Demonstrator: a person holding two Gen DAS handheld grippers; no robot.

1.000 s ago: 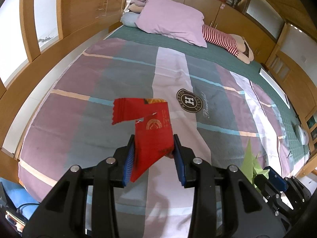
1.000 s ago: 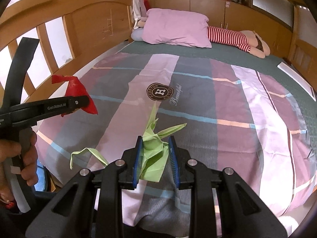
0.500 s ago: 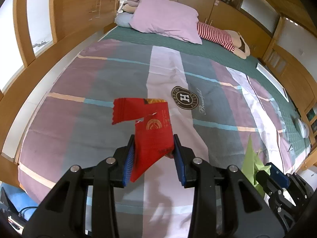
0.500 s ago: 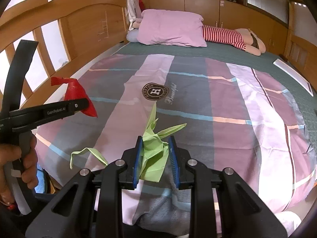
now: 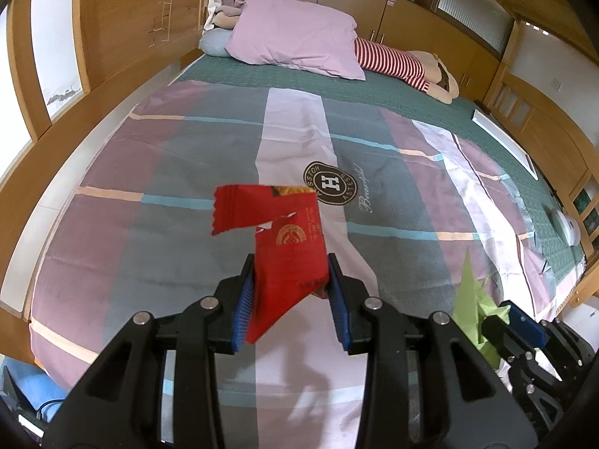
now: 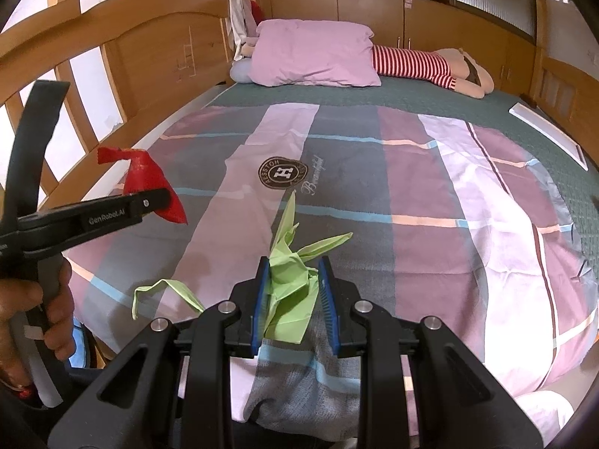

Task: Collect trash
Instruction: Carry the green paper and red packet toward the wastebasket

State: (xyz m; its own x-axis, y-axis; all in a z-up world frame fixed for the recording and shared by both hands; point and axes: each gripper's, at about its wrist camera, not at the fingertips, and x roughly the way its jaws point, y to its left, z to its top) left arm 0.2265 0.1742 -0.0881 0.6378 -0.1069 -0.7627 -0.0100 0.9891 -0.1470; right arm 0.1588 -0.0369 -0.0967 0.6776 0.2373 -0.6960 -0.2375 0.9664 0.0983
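A torn red snack wrapper (image 5: 288, 250) sticks up between the blue pads of my left gripper (image 5: 291, 301), which is shut on it above the near end of the bed. In the right wrist view that wrapper (image 6: 146, 176) shows at the left, held by the left gripper (image 6: 164, 202) in a person's hand (image 6: 33, 318). My right gripper (image 6: 295, 301) is shut on a crumpled green paper (image 6: 290, 280) with long folded strips sticking out. The green paper (image 5: 473, 307) also shows at the lower right of the left wrist view.
Below both grippers lies a bed with a striped purple, grey and pink cover (image 5: 209, 172) bearing a round logo (image 5: 330, 183). A pink pillow (image 5: 295, 33) and a striped stuffed toy (image 5: 404, 63) lie at the far end. Wooden bed rails (image 6: 123, 75) and cabinets surround it.
Both grippers keep their hold and have hardly moved. The view of the bed has shifted a little, as if the wrists rolled slightly.
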